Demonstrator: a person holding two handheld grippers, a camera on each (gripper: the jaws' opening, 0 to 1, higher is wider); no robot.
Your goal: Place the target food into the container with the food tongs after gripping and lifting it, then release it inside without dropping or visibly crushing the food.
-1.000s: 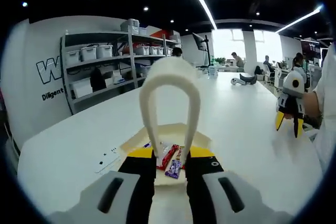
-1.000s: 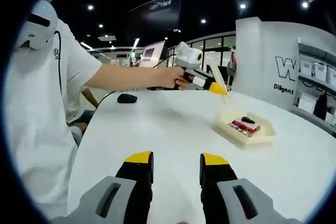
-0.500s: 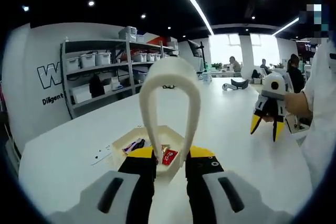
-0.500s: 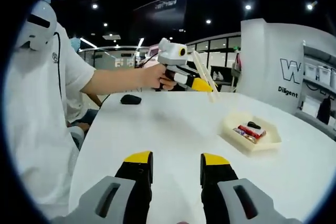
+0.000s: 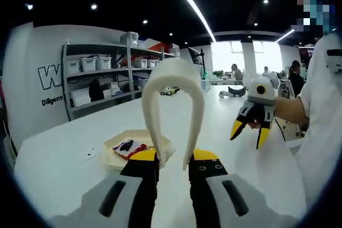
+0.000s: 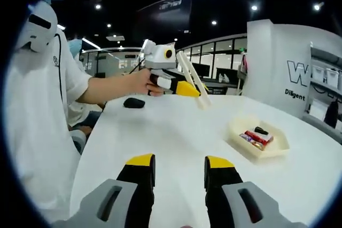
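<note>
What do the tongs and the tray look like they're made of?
The tongs look like matte cream-white plastic or silicone: a smooth, seamless U-shaped loop with no metallic shine. The tray looks like thin pale-yellow moulded plastic or foam, with a faceted rim and a dull finish. The wrapped snacks inside look like glossy printed film.

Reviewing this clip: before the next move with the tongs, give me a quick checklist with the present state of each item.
1. Tongs seated in the left tool: ok, both legs run down between its jaws.
2. Food between the tong tips: not ok, tips look empty.
3. Tray on the table with wrapped snacks inside: ok.
4. Tongs positioned over the tray: not ok, in the right gripper view they hang off to the side of it.
5. Right tool: ok, open and empty.
6. Which item is the target food: cannot tell.
</note>
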